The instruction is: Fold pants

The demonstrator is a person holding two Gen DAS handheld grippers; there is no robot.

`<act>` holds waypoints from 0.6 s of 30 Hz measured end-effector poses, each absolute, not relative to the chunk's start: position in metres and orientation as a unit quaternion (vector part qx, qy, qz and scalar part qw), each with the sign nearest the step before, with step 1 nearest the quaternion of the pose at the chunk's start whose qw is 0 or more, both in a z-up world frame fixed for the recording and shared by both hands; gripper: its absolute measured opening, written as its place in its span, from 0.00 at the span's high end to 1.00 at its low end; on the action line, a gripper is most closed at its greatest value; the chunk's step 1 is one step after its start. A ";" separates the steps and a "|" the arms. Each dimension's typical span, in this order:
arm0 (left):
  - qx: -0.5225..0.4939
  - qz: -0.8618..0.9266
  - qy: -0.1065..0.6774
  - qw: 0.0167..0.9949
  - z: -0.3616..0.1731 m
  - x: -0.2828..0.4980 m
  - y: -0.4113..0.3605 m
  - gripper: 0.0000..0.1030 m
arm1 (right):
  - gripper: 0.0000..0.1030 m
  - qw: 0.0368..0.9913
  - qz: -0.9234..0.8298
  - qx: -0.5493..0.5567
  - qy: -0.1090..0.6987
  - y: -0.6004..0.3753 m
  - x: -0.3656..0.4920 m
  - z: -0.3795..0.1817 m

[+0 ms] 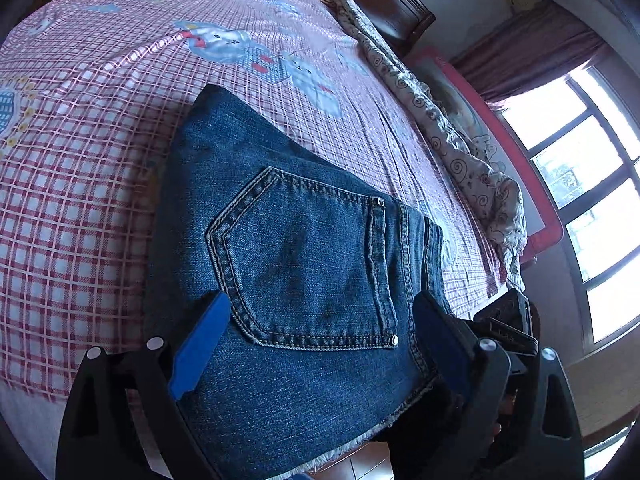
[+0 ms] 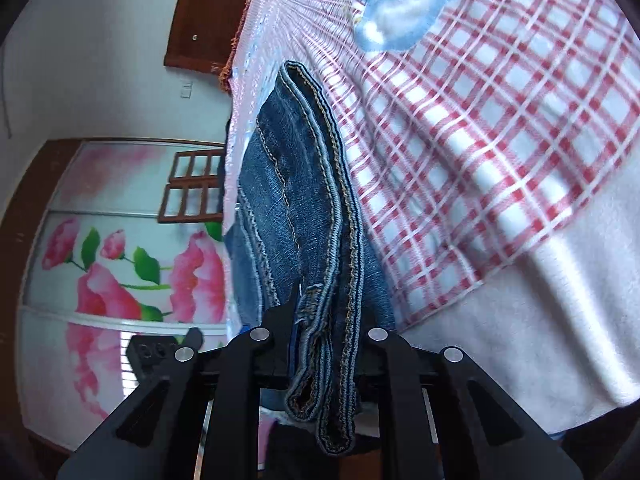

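— Two grippers, so what did we see of each?

— We saw the left gripper [image 1: 320,344] spread wide, its blue pads [image 1: 200,348] standing either side of the back pocket [image 1: 304,264] and gripping nothing.

— And our right gripper [image 2: 324,344]?

— We found it clenched on the thick seamed edge of the pants [image 2: 320,240]. The folded pants [image 1: 280,240] lay on the checked bedsheet [image 1: 80,208] at the bed's near edge, a rumpled quilt [image 1: 460,136] along the far right side.
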State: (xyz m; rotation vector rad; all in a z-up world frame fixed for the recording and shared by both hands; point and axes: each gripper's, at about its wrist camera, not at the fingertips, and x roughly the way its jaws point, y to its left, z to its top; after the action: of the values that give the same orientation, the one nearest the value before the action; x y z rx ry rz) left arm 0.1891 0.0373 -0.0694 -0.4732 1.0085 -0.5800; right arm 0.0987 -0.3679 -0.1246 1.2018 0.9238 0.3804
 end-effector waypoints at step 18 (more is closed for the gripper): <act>-0.223 -0.292 0.444 0.817 -0.024 0.152 0.036 0.10 | 0.87 0.705 0.169 0.546 0.420 -0.355 0.093 -0.128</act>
State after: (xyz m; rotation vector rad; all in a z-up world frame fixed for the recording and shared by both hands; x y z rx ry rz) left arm 0.1516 0.0362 -0.0244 -0.4756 0.9468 -0.6234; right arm 0.0932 -0.3555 -0.1278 1.2148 0.9336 0.3753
